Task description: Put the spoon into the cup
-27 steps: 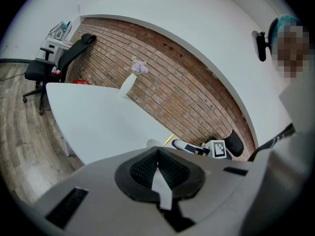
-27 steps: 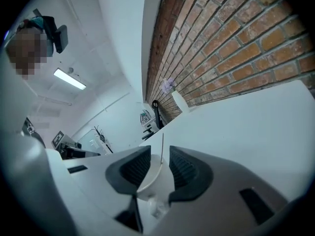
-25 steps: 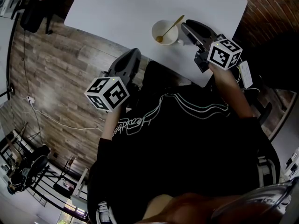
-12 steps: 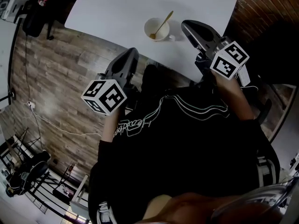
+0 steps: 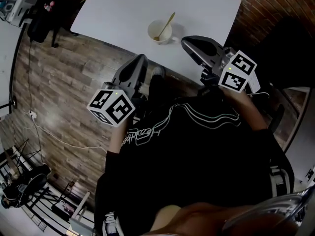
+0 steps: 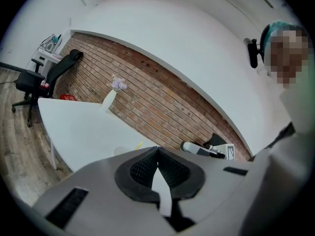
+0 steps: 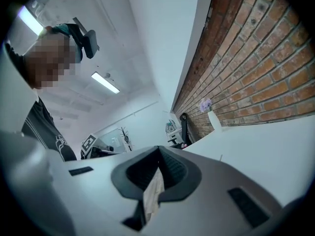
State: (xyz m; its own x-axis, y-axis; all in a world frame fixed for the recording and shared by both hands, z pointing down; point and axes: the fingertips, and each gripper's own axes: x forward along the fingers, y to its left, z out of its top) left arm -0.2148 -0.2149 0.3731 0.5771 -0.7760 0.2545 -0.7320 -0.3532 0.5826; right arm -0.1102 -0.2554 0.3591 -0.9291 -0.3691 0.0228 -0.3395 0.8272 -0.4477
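Since both pairs of jaws are pressed together with nothing between them, we hold nothing at this moment. Our right gripper point(image 5: 187, 42) hovers on the near-right side of the cup point(image 5: 158, 33), with its closed tips aimed toward the cup. Our left gripper point(image 5: 141, 60) sits on the near-left side of the cup, over the table's near edge and a little farther off, so we judge the right one the nearer of the two.

From the tips outward we come first to the cup, then to the spoon point(image 5: 166, 24), which already stands in it. The spoon's bowl is down inside, and its thin golden handle leans out over the far-right part of the cup's rim, pointing away from us. That long axis lies roughly across the line along which the right gripper points. The cup itself stands on the white table point(image 5: 123, 9), close to the table's near edge.

We judge the task done as things lie. If the spoon needed resettling, the handle end beyond the cup's far-right rim would fall to the right gripper, whose jaws would first have to part.
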